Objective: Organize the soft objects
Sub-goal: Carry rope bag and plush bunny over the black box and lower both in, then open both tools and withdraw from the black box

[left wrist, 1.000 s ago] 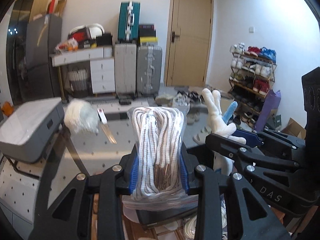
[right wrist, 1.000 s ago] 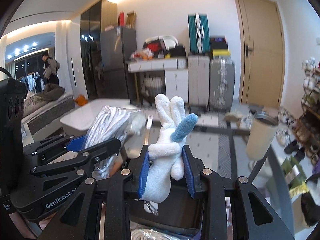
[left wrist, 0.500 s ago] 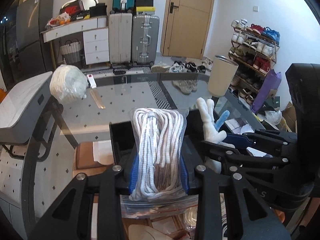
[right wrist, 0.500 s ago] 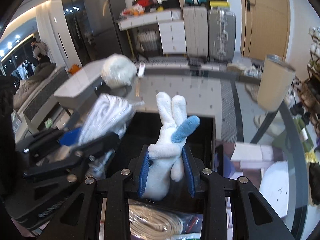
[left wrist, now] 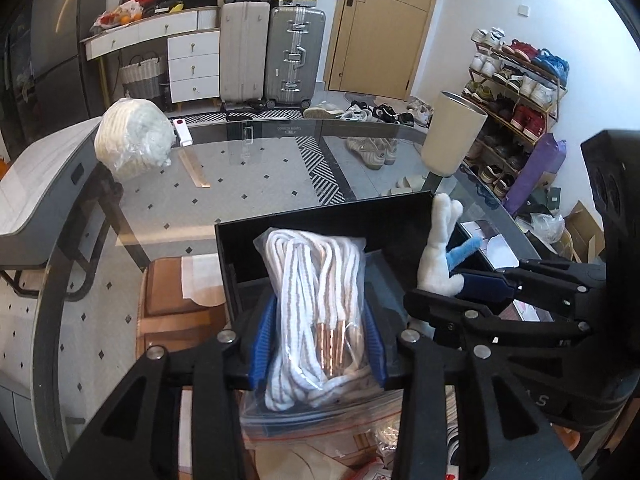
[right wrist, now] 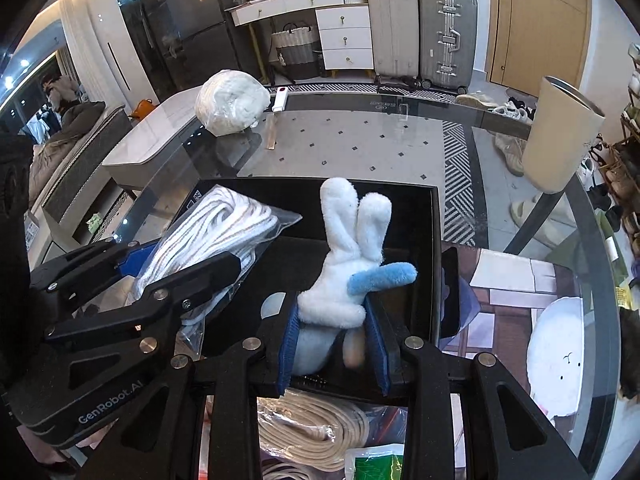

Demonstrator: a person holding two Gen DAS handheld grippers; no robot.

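My left hand-held gripper (left wrist: 316,340) is clenched on a clear bag of white cord (left wrist: 316,304), its blue pads pressing the bag from both sides. The bag stands upright over the open black box (left wrist: 320,216), which sits on the glass worktop (left wrist: 248,168). My right hand-held gripper (right wrist: 334,350) grasps a white plush toy (right wrist: 344,264) by its lower body; the two ears point to 12 o'clock and a blue limb (right wrist: 382,278) points toward 3 o'clock. The toy is also held above the black box (right wrist: 434,240), just beside the bag of cord (right wrist: 208,236) at its 9 o'clock. On the worktop, a wrapped white bundle (right wrist: 232,102) lies at 11 o'clock, well apart from the box, and a beige cylindrical container (right wrist: 562,136) stands at 2 o'clock. A coil of tan rope (right wrist: 316,436) lies at 6 o'clock, below the right hand-held gripper.
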